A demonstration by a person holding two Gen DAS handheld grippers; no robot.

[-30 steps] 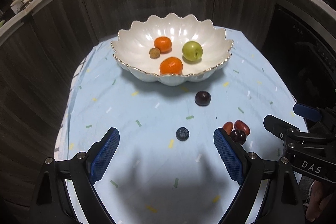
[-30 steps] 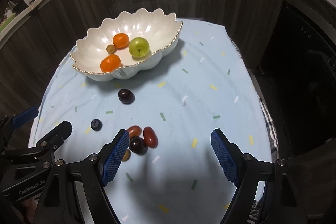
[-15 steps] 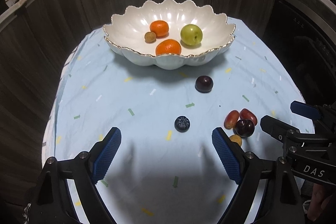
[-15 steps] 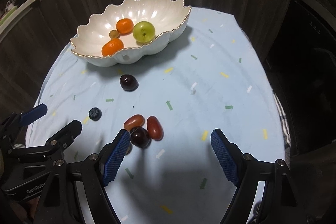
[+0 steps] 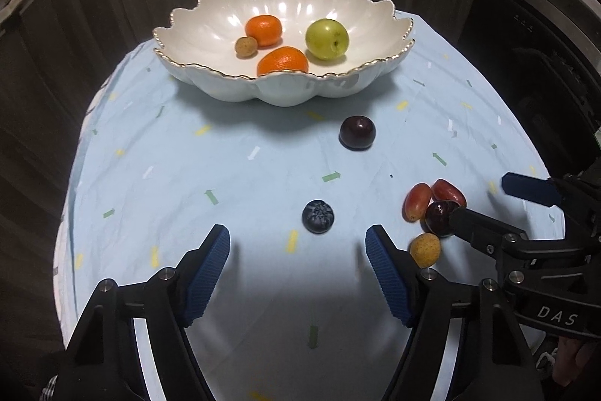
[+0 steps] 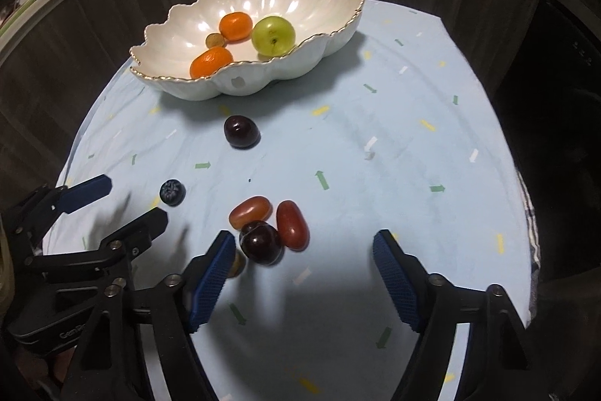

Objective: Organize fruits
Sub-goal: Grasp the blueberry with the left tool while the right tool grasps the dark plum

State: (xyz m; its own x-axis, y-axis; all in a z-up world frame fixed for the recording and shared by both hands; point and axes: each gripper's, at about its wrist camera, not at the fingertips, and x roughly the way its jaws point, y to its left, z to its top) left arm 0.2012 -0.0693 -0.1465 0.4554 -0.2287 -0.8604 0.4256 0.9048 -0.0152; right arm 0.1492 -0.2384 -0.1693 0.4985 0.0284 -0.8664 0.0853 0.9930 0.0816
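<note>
A white scalloped bowl (image 5: 210,77) at the back of the table holds two oranges, a green plum (image 5: 326,38) and a small brown fruit. On the cloth lie a dark plum (image 5: 357,132), a blueberry (image 5: 318,216), two red grapes (image 6: 251,211), a dark cherry (image 6: 261,242) and a small yellow fruit (image 5: 425,249). My left gripper (image 5: 296,262) is open and empty, just short of the blueberry. My right gripper (image 6: 304,269) is open and empty, with the cherry and grapes just ahead of its left finger.
A light blue cloth with small coloured marks (image 6: 375,138) covers the round table. Dark wood panels stand behind it. A dark appliance front (image 5: 533,70) is at the right. Each gripper shows at the side of the other's view.
Both grippers have moved forward and lower toward the loose fruit. The blueberry and the grape cluster are now nearer the fingers. Nothing was picked up.
</note>
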